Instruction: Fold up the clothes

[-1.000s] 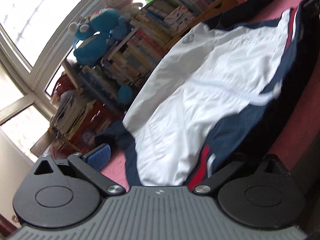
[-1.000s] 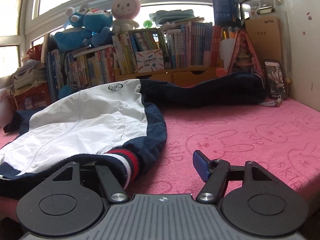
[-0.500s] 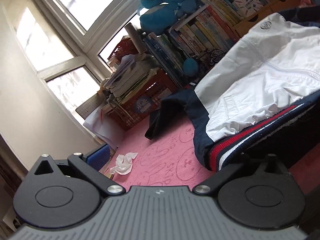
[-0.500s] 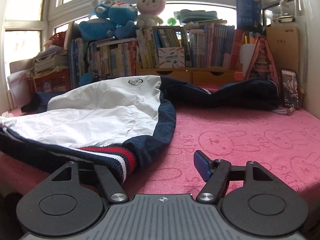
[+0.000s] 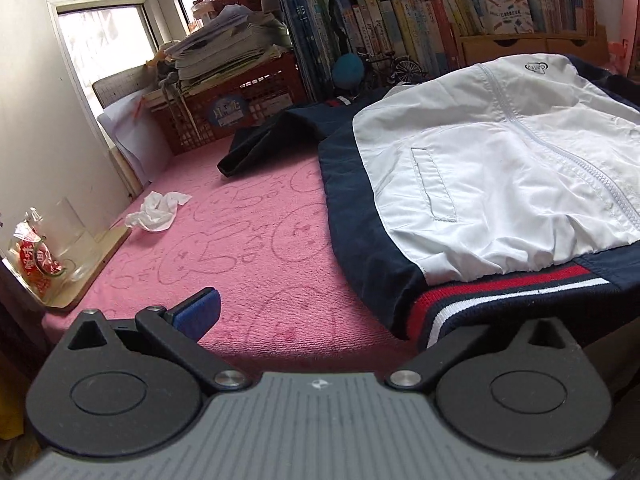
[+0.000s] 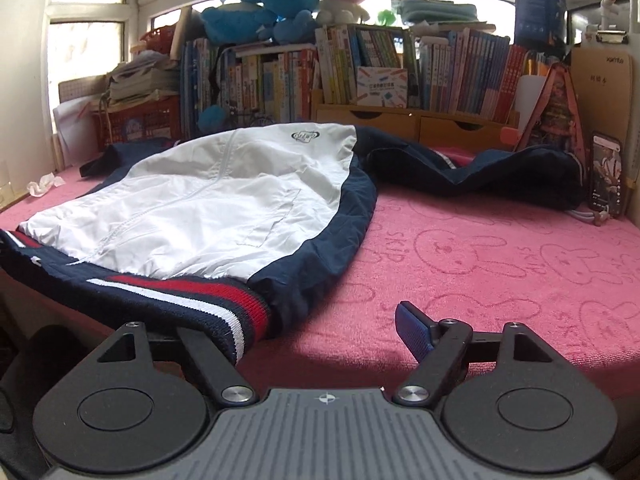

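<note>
A white and navy jacket (image 6: 208,216) lies spread on a bed covered by a pink blanket (image 6: 500,264) with rabbit drawings. Its striped hem (image 5: 496,292), in red, white and navy, hangs over the near edge of the bed. The zip is closed and a small logo is near the collar.

The left gripper (image 5: 320,316) has its fingers wide apart. The left finger (image 5: 200,312), with a blue pad, is over the bare blanket. The right finger is hidden under the corner of the hem, so I cannot tell if it touches the cloth.

The right gripper (image 6: 320,320) also has its fingers apart, and they have just been opening. Its right finger (image 6: 414,328) stands free over the blanket. Its left finger is hidden behind the other corner of the hem, which hangs in front of it; nothing is pressed between the two.

A crumpled tissue (image 5: 156,210) lies on the blanket left of the jacket. A dark navy garment (image 6: 492,176) lies behind the jacket, near a row of books (image 6: 360,72) and a phone (image 6: 606,176) leaning on the wall. Plush toys (image 6: 280,4) sit on top of the books.
</note>
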Available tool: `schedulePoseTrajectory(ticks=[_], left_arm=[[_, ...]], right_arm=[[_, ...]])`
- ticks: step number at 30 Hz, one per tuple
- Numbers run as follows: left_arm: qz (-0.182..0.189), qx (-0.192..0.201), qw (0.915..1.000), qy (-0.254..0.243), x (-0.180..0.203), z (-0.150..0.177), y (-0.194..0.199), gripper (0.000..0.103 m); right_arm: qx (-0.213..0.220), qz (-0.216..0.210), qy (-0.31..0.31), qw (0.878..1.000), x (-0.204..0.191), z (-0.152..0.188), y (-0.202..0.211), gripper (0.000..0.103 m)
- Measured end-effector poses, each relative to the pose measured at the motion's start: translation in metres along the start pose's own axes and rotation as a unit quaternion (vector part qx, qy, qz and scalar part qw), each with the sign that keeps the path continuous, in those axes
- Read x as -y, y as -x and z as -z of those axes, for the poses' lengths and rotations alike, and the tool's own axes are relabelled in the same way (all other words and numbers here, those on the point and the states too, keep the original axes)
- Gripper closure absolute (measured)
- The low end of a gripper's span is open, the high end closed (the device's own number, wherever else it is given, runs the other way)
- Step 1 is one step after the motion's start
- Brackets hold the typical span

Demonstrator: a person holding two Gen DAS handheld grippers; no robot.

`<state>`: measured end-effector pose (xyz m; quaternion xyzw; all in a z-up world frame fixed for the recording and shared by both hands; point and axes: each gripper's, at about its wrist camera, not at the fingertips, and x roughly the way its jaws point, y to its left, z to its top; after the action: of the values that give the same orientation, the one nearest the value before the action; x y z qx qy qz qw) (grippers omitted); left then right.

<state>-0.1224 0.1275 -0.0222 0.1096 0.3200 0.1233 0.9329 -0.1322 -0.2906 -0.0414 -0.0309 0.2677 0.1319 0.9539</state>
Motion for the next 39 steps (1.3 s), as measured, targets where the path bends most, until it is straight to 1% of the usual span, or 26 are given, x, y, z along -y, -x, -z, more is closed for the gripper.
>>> schedulePoseTrajectory(ticks=[4,8,10,11,13,16,18,19,21,22,23,24,26,28,30,33,35,37,38,39], left_arm=[[0.043,-0.003,0.9986,0.029,-0.011,0.010,0.001,0.000],[0.068,-0.001,0.9965,0.047,-0.017,0.014,0.000,0.000],[0.094,-0.004,0.9939,0.056,-0.022,0.012,0.000,0.000],[0.114,-0.006,0.9914,0.063,-0.025,0.012,0.001,0.000],[0.149,-0.009,0.9862,0.071,-0.032,0.011,0.006,0.000],[0.167,-0.008,0.9843,0.056,-0.041,0.012,0.023,0.000],[0.165,-0.004,0.9852,0.046,-0.049,0.014,0.037,0.000],[0.173,0.001,0.9828,0.063,-0.055,0.011,0.040,0.000],[0.190,0.009,0.9768,0.099,-0.066,0.004,0.048,0.000],[0.199,0.015,0.9729,0.117,-0.070,0.000,0.052,0.000],[0.213,0.033,0.9664,0.139,-0.071,-0.008,0.052,0.000],[0.228,0.051,0.9606,0.150,-0.067,-0.017,0.052,0.000],[0.253,0.082,0.9539,0.139,-0.046,-0.036,0.045,0.000],[0.256,0.089,0.9570,0.104,-0.014,-0.051,0.030,0.000],[0.257,0.095,0.9592,0.068,0.018,-0.065,0.014,0.000],[0.246,0.080,0.9658,0.019,0.057,-0.064,-0.014,0.000],[0.227,0.059,0.9722,0.005,0.069,-0.059,-0.029,0.000],[0.210,0.038,0.9770,0.001,0.073,-0.053,-0.039,0.000],[0.203,0.028,0.9787,0.001,0.073,-0.049,-0.043,0.000],[0.197,0.018,0.9801,0.002,0.072,-0.046,-0.046,0.000]], right_arm=[[-0.038,-0.027,0.009,0.999,0.007,0.003,0.003,0.026],[-0.058,-0.072,-0.005,0.996,0.015,-0.007,0.008,0.024],[-0.065,-0.100,-0.023,0.993,0.021,-0.012,0.007,0.024],[-0.068,-0.114,-0.031,0.991,0.023,-0.014,0.006,0.024],[-0.076,-0.119,-0.024,0.990,0.020,-0.016,0.001,0.021],[-0.078,-0.105,0.031,0.991,0.006,-0.014,-0.006,0.019],[-0.078,-0.105,0.047,0.990,0.001,-0.013,-0.007,0.017],[-0.079,-0.106,0.054,0.990,-0.001,-0.012,-0.008,0.016],[-0.080,-0.107,0.058,0.989,-0.002,-0.012,-0.007,0.015],[-0.081,-0.109,0.058,0.989,-0.001,-0.012,-0.007,0.015],[-0.081,-0.110,0.057,0.989,0.001,-0.012,-0.006,0.015],[-0.081,-0.111,0.055,0.989,0.002,-0.011,-0.005,0.015],[-0.081,-0.110,0.052,0.989,0.004,-0.010,-0.003,0.015],[-0.082,-0.106,0.047,0.990,0.007,-0.007,0.002,0.015],[-0.086,-0.105,0.036,0.990,0.012,-0.003,0.008,0.012],[-0.093,-0.103,0.022,0.990,0.019,0.004,0.020,0.009],[-0.098,-0.103,0.010,0.990,0.024,0.008,0.030,0.009],[-0.095,-0.104,-0.007,0.990,0.034,0.006,0.041,0.009],[-0.081,-0.102,-0.019,0.991,0.039,0.001,0.047,0.008],[-0.058,-0.102,-0.034,0.992,0.045,-0.007,0.054,0.007]])
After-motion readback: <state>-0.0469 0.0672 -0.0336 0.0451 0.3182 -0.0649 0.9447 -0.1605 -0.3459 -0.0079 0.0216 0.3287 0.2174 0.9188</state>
